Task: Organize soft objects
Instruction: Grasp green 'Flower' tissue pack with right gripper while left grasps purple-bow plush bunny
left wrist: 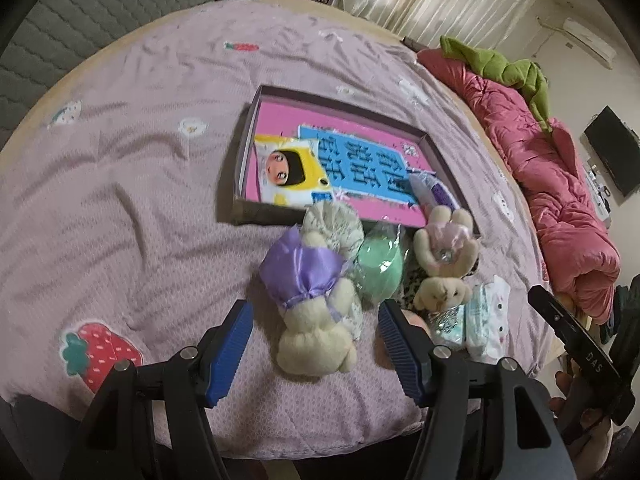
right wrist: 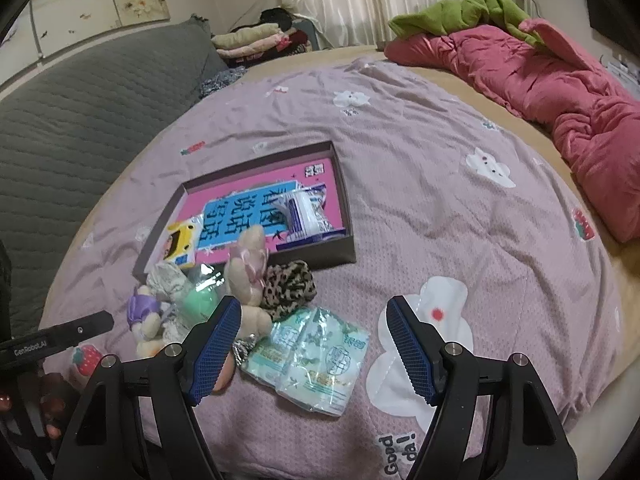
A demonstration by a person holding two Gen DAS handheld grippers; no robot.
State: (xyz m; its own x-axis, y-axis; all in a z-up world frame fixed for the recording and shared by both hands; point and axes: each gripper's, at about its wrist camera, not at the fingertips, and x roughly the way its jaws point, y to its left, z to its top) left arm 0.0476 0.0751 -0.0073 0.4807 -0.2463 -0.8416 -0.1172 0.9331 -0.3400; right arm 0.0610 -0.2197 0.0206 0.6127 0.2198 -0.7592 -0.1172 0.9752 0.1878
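Observation:
A shallow dark box (left wrist: 244, 168) with a pink and blue floor lies on the pink bedspread; it holds a yellow tissue pack (left wrist: 292, 176) and a white-purple pack (left wrist: 430, 192). In front of it lie a cream plush bear in a purple dress (left wrist: 312, 304), a green soft ball in plastic (left wrist: 378, 266), a second plush bear in pink (left wrist: 444, 252) and tissue packs (left wrist: 486, 316). My left gripper (left wrist: 316, 344) is open around the purple-dressed bear. My right gripper (right wrist: 316, 348) is open just above the tissue packs (right wrist: 316, 356); a leopard scrunchie (right wrist: 288, 284) lies beyond.
A crumpled red quilt (right wrist: 552, 80) with a green cloth (right wrist: 468, 8) lies along the bed's far right side. A grey quilted cover (right wrist: 80, 120) lies at left. Folded clothes (right wrist: 256, 40) are stacked behind the bed. The bed's front edge is right below both grippers.

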